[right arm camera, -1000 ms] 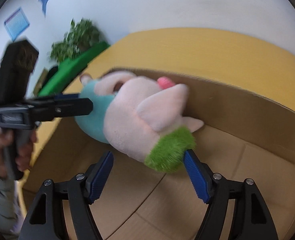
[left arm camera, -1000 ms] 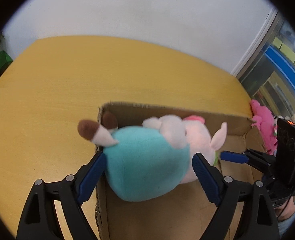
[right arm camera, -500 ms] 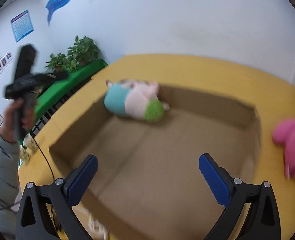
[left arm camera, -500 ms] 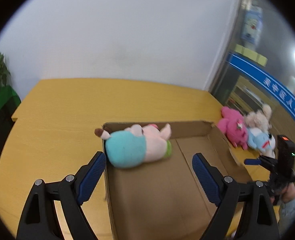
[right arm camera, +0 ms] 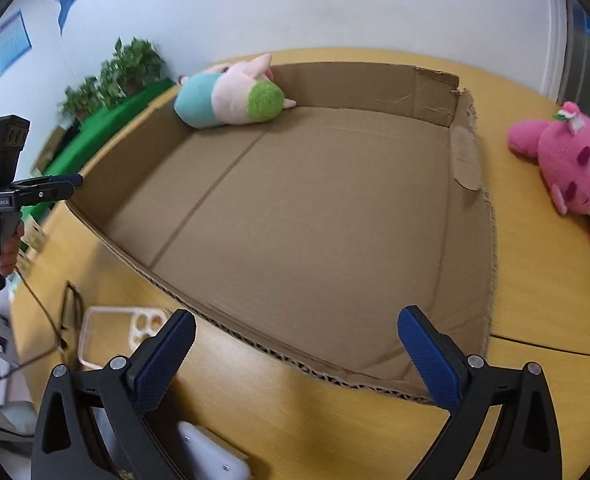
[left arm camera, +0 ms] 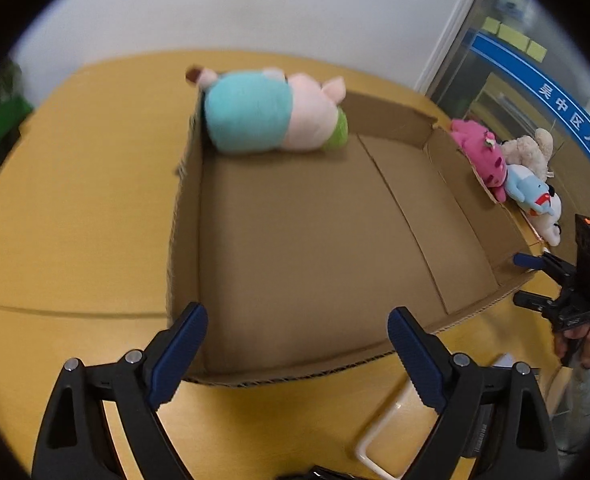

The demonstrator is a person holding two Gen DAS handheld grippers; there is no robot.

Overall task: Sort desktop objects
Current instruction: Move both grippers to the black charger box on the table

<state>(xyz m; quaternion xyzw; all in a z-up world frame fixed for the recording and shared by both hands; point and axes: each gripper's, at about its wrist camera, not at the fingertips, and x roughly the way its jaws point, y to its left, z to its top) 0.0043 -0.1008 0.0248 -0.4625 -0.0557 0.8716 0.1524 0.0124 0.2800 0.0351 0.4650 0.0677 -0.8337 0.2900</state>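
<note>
Nearest in the left wrist view is the left gripper [left arm camera: 297, 338], jaws wide and holding nothing, poised over the near rim of the cardboard box [left arm camera: 315, 372]; in the right wrist view the right gripper [right arm camera: 295, 354] hangs likewise over the box's near edge, jaws wide and bare; a white phone case [right arm camera: 111, 330] lies on the yellow bench [right arm camera: 315, 432] at about eight o'clock of that gripper, just outside the box.

Beyond the jaws the box floor is bare cardboard; at its far corner, about eleven o'clock in both views, the pig toy [left arm camera: 271, 114], teal-bodied with a pink head and a green tuft, lies on its side against the box wall, apart from both grippers.

Farther off, outside the box at about two o'clock in the left view, the pink toy [left arm camera: 481, 152] lies on the bench beside a cream toy [left arm camera: 529, 152] and a blue and white toy [left arm camera: 531, 192]; the pink one shows at three o'clock in the right view too.

One toy looks sorted, and the step in hand appears to be turning to the next; that likely calls for the right gripper to swing toward three o'clock, straddle the pink toy with open jaws, close, and carry it over the box wall.
</note>
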